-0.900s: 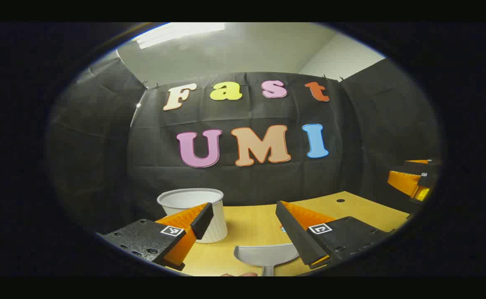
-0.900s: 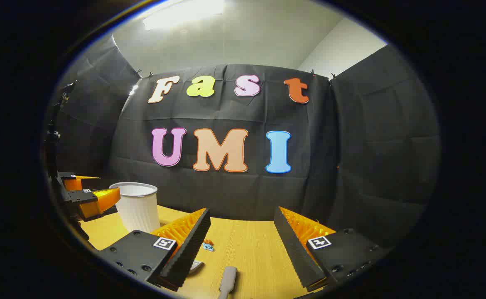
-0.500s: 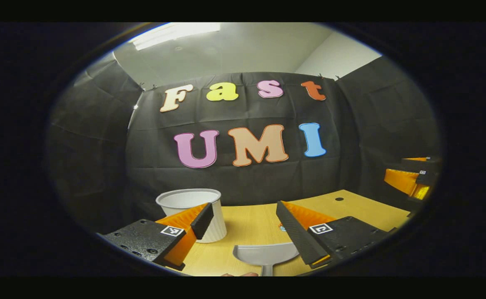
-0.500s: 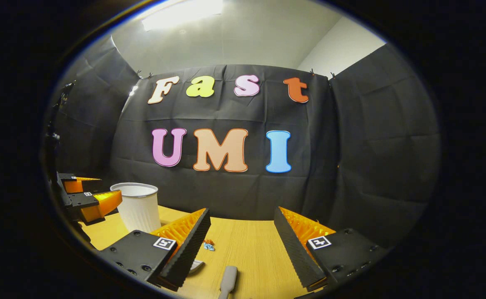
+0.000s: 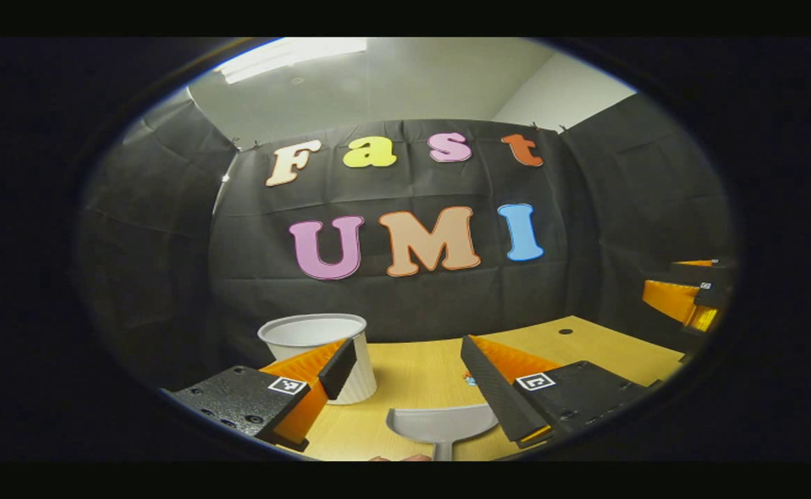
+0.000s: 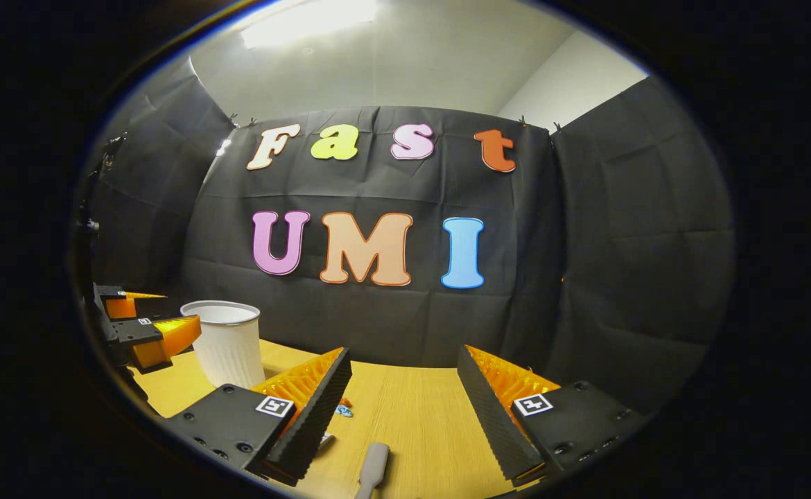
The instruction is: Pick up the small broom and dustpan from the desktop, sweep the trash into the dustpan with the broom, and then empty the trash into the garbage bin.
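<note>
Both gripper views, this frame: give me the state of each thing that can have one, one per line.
left gripper: open, holding nothing
right gripper: open, holding nothing
dustpan: flat on the desktop, ungrasped
broom handle: lying on the desktop, ungrasped
garbage bin: upright, mouth open
trash: loose on the desktop, unswept

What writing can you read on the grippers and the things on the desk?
No readable text there.
The left gripper and right gripper carry square marker tags: black-and-white patterns, not words.
The garbage bin, dustpan and broom handle show no writing.
</note>
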A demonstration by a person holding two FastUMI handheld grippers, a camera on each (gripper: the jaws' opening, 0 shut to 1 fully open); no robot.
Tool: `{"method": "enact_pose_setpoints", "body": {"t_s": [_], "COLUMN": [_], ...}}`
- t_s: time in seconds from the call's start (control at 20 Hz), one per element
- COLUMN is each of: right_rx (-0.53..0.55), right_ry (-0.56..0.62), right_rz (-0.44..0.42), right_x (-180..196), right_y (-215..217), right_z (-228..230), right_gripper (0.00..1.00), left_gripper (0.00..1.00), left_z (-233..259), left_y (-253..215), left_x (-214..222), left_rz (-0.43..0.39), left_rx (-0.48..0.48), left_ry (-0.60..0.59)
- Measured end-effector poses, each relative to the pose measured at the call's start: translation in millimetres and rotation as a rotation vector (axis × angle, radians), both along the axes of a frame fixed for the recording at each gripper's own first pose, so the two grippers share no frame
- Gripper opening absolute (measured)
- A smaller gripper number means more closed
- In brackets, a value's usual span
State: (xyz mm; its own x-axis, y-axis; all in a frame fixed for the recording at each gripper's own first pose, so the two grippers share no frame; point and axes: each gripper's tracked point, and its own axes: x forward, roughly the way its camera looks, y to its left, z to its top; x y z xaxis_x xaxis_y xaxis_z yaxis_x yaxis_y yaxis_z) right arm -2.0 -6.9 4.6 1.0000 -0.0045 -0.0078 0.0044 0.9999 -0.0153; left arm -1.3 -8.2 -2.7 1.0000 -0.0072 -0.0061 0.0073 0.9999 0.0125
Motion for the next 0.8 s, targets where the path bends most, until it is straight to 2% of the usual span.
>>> {"method": "enact_pose_setpoints", "body": {"t_s": [0.8], "right_rx": [0.033], "right_ry": [0.028], "right_rz": [0.018], "right_x": [-7], "right_y": [4], "right_z": [-5], "right_gripper": [0.99], "left_gripper": [0.93], "left_z": [-6], "left_y": [11], "left_x": [-11], "left_rz": [0.01], "left_rx": [0.012], "left_ry": [0.021]}}
